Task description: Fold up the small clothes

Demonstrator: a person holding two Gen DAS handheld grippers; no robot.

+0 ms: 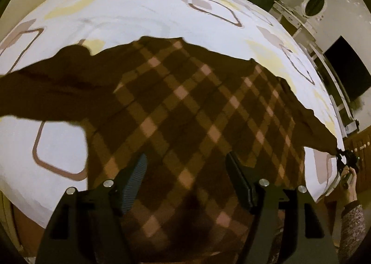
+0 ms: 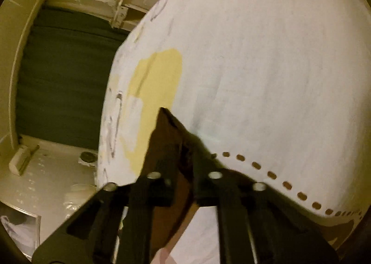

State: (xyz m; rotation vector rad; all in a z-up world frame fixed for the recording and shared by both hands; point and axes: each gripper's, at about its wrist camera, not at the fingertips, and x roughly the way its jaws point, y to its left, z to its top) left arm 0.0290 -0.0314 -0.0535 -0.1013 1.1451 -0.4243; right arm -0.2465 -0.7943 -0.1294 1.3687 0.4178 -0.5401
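**Brown plaid garment spread on the bed, right gripper pinching one sleeve end**

Nearest the left wrist camera, the left gripper [image 1: 186, 180] hovers with its jaws wide apart and nothing between them, just above the garment [image 1: 185, 106]. This is a dark brown piece with a diagonal plaid of paler pink-tan checks, lying flat on the bedsheet [image 1: 143, 16], which is white with brown-outlined squares and pale yellow patches. One plain brown sleeve reaches out to the left; the other stretches to the far right edge of the bed. There the right gripper [image 2: 179, 145] is closed on the brown cloth, a peak of fabric sticking up past its fingertips. Beyond the bed hangs a dark green curtain [image 2: 60, 78].
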